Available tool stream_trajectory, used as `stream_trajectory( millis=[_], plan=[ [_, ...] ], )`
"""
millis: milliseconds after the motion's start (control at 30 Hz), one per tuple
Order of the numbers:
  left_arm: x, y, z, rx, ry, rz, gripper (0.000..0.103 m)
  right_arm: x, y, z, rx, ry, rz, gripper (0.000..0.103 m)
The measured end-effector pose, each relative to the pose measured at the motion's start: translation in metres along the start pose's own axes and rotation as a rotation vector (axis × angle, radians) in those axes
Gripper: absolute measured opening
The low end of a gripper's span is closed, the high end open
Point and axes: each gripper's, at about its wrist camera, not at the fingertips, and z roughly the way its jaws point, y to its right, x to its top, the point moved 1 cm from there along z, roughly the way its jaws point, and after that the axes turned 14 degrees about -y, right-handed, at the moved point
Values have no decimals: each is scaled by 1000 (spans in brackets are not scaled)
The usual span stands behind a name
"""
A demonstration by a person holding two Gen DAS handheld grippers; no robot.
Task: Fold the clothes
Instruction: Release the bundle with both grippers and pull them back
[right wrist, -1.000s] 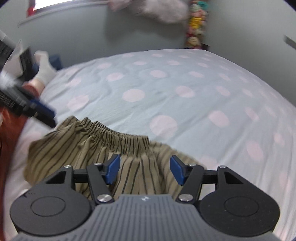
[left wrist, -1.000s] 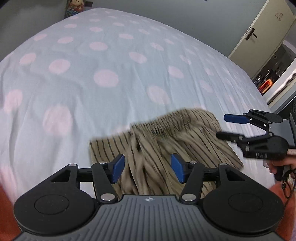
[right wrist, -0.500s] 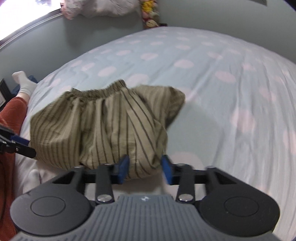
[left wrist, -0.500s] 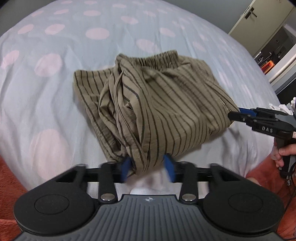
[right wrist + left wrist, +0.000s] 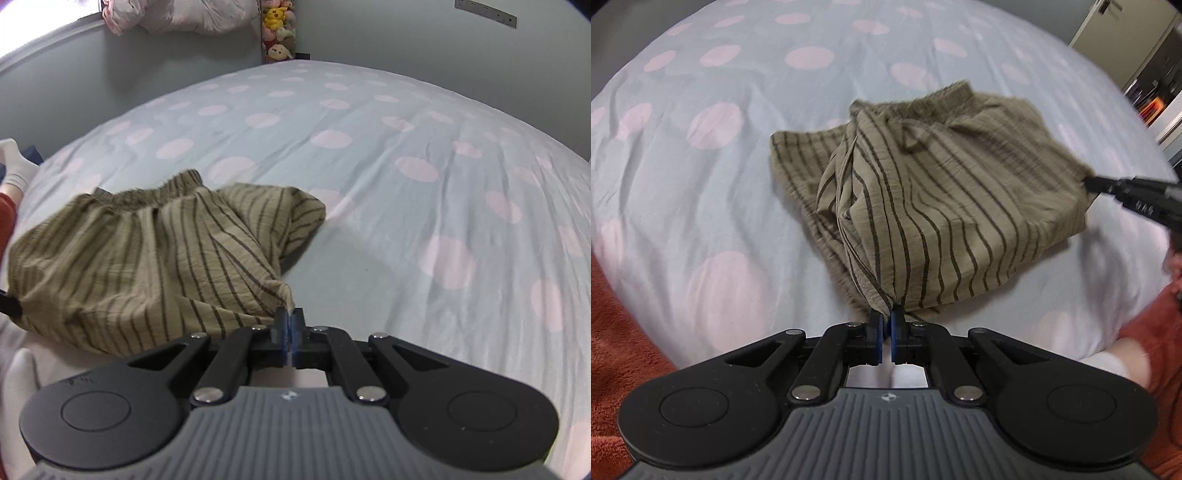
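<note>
Olive striped shorts [image 5: 934, 206] sit bunched mid-bed [image 5: 701, 184], both grippers, left [image 5: 885, 323] and right [image 5: 289, 319], clamped on hem corners at 6 o'clock, so folding looks barely begun, every fold left.

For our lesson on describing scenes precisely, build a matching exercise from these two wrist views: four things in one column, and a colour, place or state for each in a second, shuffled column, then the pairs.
Things
1. striped garment
2. bedsheet
3. left gripper
4. plush toys

Descriptions
A. pale blue with pink dots
B. stacked in the far corner of the room
C. olive with dark stripes
D. shut on a fabric corner

Pairs: 1-C, 2-A, 3-D, 4-B
</note>
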Motion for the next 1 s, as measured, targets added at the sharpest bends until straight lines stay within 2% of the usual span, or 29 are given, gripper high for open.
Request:
stream_trajectory(
  millis=[133,200,267,300,367,433,567,633,667,700,767,800,833,1000],
  plan=[
    [-1,-6,6,-13,-4,-14,2,-2,3,12,-27,-12,-13,2],
    [-3,-7,2,-34,3,-6,5,-3,3,11,-23,-9,-22,2],
    [-7,-5,-3,-53,-7,21,12,-5,2,5,-16,1,-32,4],
    [-9,-4,-4,-57,-14,43,17,-6,1,1,-12,7,-35,10],
    [-14,0,-5,-56,-28,81,30,-10,3,-7,-1,11,-44,15],
    [-17,3,-2,-36,-32,113,33,-14,4,-10,5,-1,-63,25],
    [-14,10,10,30,-65,142,34,-17,3,-8,14,-34,-81,30],
    [-9,11,15,34,-70,147,34,-15,1,1,8,-82,-104,39],
    [-6,11,17,30,-76,142,33,-14,0,8,3,-108,-122,39],
    [-3,11,20,29,-80,137,31,-14,-2,12,4,-123,-138,39],
    [1,12,25,41,-83,138,17,-13,-5,18,10,-137,-166,32],
    [1,13,25,45,-75,144,14,-13,-7,18,16,-134,-178,13],
    [1,15,24,50,-68,150,7,-12,-8,17,14,-127,-185,2],
    [-6,17,5,95,-14,179,3,-8,-4,4,-57,-67,-186,0]
  ],
)
